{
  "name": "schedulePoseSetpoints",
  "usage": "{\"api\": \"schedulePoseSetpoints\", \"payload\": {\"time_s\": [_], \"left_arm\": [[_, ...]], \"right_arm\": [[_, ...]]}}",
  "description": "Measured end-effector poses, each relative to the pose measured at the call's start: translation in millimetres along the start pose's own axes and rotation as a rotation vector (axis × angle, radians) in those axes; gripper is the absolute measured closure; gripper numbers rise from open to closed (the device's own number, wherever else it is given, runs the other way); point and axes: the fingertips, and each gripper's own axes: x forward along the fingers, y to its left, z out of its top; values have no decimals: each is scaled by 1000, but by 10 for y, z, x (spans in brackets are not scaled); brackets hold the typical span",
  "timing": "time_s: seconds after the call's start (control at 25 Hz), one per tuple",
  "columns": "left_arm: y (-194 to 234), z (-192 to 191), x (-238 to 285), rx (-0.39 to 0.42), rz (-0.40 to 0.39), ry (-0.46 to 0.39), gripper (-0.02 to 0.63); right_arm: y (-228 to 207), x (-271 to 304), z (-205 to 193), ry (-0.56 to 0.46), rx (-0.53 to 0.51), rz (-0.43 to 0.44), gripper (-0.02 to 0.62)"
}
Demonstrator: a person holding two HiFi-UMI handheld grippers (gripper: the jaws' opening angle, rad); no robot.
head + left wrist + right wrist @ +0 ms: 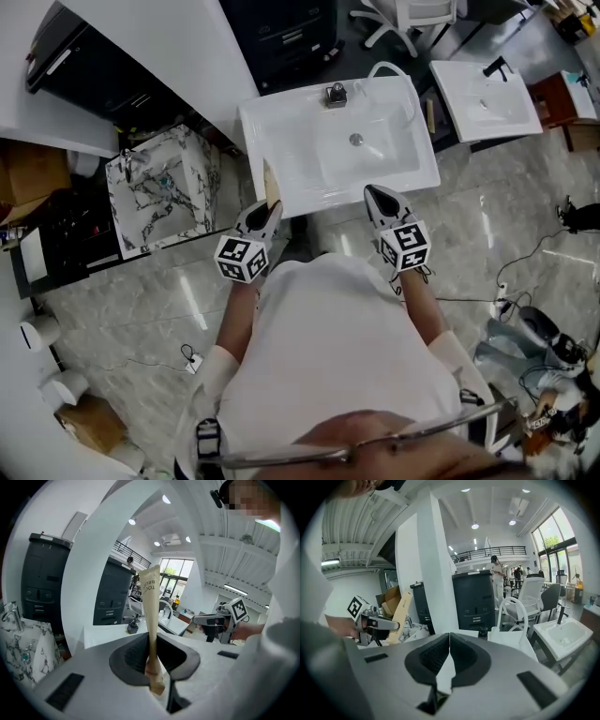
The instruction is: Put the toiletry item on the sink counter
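Observation:
A slim tan toiletry box [151, 611] stands upright between the jaws of my left gripper [152, 651], which is shut on its lower end. From the head view, the left gripper [265, 216] and the box [272, 186] hover at the front left corner of the white sink counter [281, 141]. My right gripper [378, 199] is over the counter's front edge to the right, jaws shut with nothing between them [449, 644]. In the right gripper view, the left gripper [377, 623] and its box [401, 616] show at the left.
The counter has a faucet [336, 94] and a basin with a drain [355, 140]. A marbled sink unit [164, 192] stands to the left, a second white sink [487, 98] to the right. Cables [525, 258] trail on the tiled floor.

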Motion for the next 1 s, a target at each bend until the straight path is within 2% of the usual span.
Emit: {"api": "schedulePoseSetpoints", "payload": {"time_s": [0.24, 0.76, 1.0], "left_arm": [[352, 135, 361, 1, -44, 47, 563], [987, 298, 915, 36, -150, 139, 563], [1238, 226, 1133, 110, -167, 213, 563]], "right_arm": [[-207, 319, 46, 46, 29, -49, 588], [-331, 916, 130, 100, 87, -147, 588], [-332, 1048, 136, 111, 124, -180, 588]]}}
